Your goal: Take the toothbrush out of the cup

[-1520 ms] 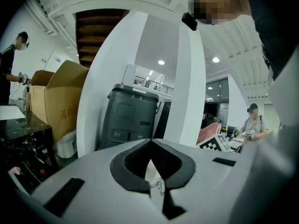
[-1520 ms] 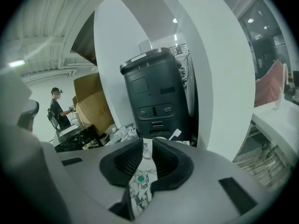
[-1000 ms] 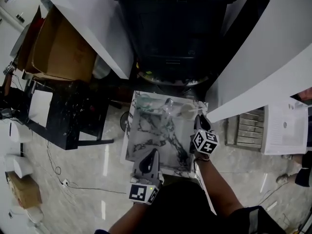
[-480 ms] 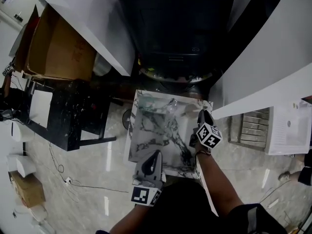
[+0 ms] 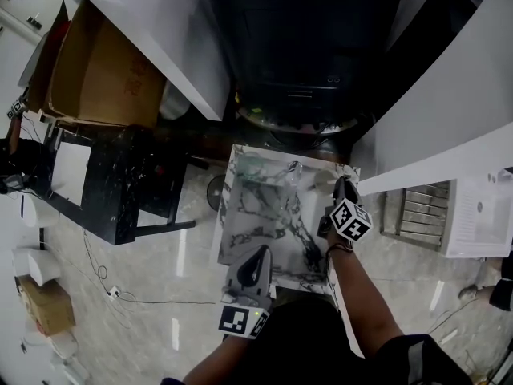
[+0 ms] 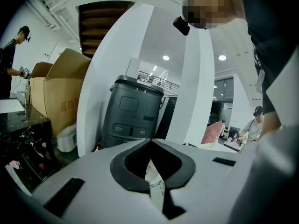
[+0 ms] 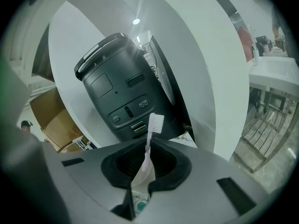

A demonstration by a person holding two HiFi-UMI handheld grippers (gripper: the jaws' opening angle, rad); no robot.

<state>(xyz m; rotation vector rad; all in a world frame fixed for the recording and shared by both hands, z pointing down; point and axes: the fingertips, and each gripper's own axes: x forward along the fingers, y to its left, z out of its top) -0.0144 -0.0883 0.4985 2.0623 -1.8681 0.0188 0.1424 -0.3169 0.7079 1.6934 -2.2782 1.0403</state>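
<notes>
Toothbrush, pink-white, is clamped between the jaws of the right gripper, bristles uppermost, apart from what is taken to be the cup on the marble table. Left gripper jaws are closed together, empty. Print on the cardboard box cannot be read; "8" is marked on the black bin.
</notes>
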